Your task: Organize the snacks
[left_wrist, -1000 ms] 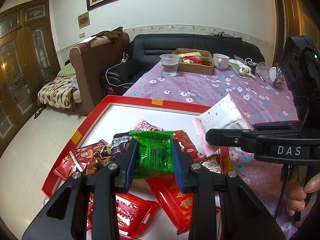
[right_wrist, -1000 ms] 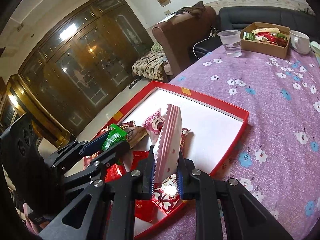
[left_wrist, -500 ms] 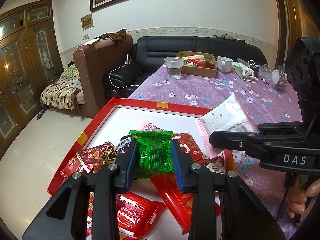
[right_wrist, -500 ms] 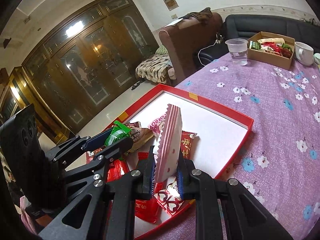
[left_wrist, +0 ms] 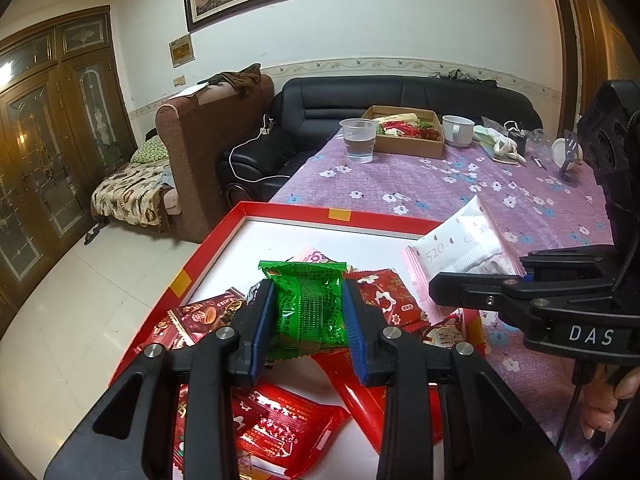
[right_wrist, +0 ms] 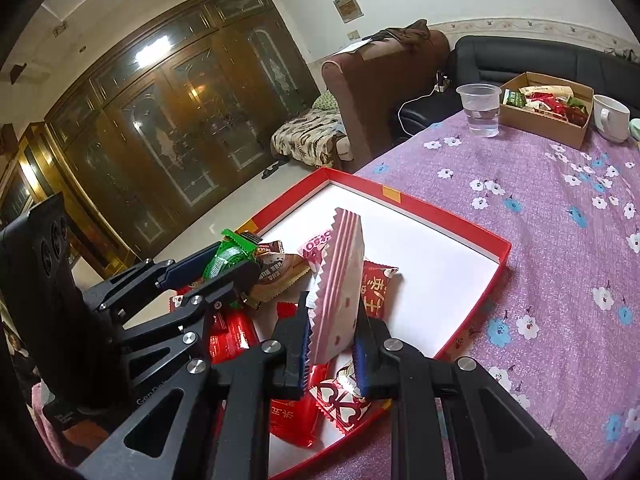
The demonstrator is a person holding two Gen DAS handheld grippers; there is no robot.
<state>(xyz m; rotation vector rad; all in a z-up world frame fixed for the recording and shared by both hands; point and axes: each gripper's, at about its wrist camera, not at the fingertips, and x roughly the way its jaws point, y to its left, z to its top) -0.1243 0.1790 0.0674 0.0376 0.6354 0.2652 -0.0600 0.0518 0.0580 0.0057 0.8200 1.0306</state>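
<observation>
Red tray (left_wrist: 208,240) sits at table edge w/ loose snack packs inside; cardboard box (right_wrist: 548,128) of snacks well apart at far end. Left gripper (left_wrist: 308,312) clamps green packet (left_wrist: 308,304), right gripper (right_wrist: 332,344) clamps pink-white packet (right_wrist: 340,280), both above tray. Risk: slick film wrappers, esp. the pink one pinched near its lower end, may slip out during transfer.

Warm indoor light is filling both views evenly, and ceiling lamps are glaring as bright patches on the glazed cabinet doors (right_wrist: 192,120). The fisheye lenses are bending the walls and darkening every corner into black vignettes. The white tray floor (left_wrist: 312,236) is looking nearly overexposed, while soft shadows are lying under the wrappers. Focus is staying crisp throughout, with no visible motion blur.
</observation>
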